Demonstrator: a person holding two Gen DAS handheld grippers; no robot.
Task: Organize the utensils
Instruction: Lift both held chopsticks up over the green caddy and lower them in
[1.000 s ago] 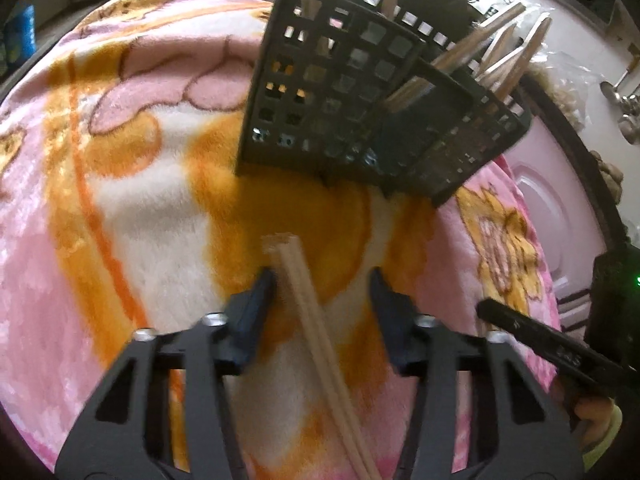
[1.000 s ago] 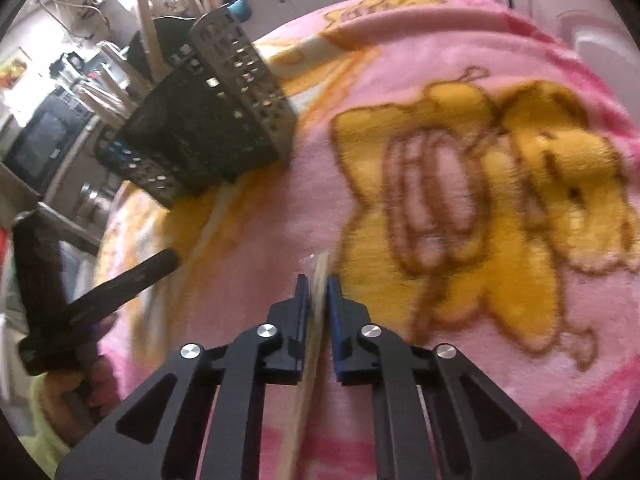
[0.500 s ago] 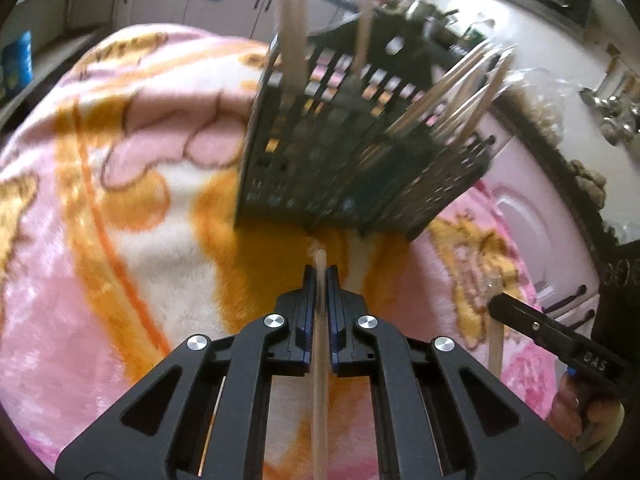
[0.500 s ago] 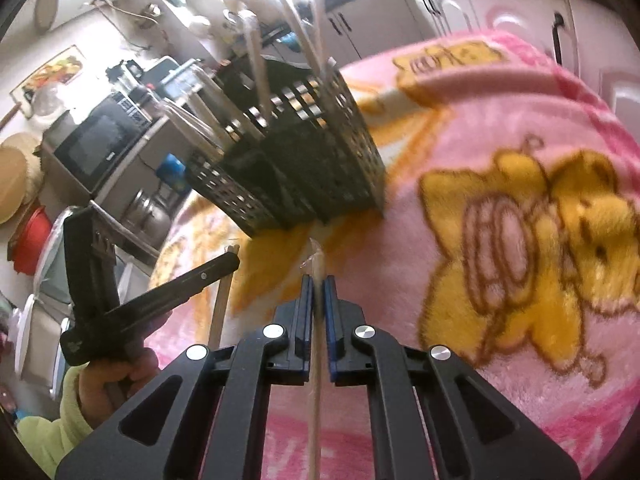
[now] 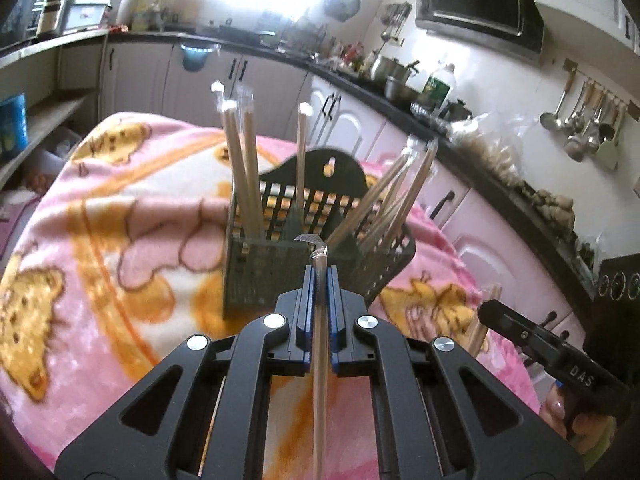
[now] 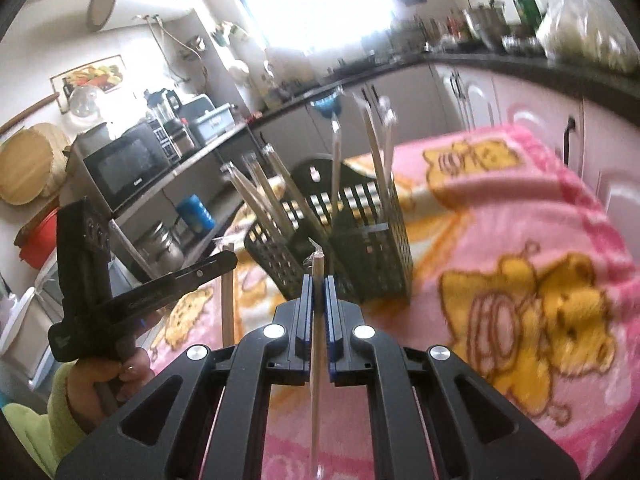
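Left claw (image 5: pixel 319 280) clamps wrapped chopstick (image 5: pixel 319 344); right claw (image 6: pixel 318 288) clamps another chopstick (image 6: pixel 316 340). Tip each upright, thread into open cell of black caddy (image 5: pixel 264 276), avoid standing sticks (image 5: pixel 240 168).

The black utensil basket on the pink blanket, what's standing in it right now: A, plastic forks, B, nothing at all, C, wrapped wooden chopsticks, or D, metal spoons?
C: wrapped wooden chopsticks stand upright and leaning in the compartments of the black basket, their clear wrapper tips poking above its rim.
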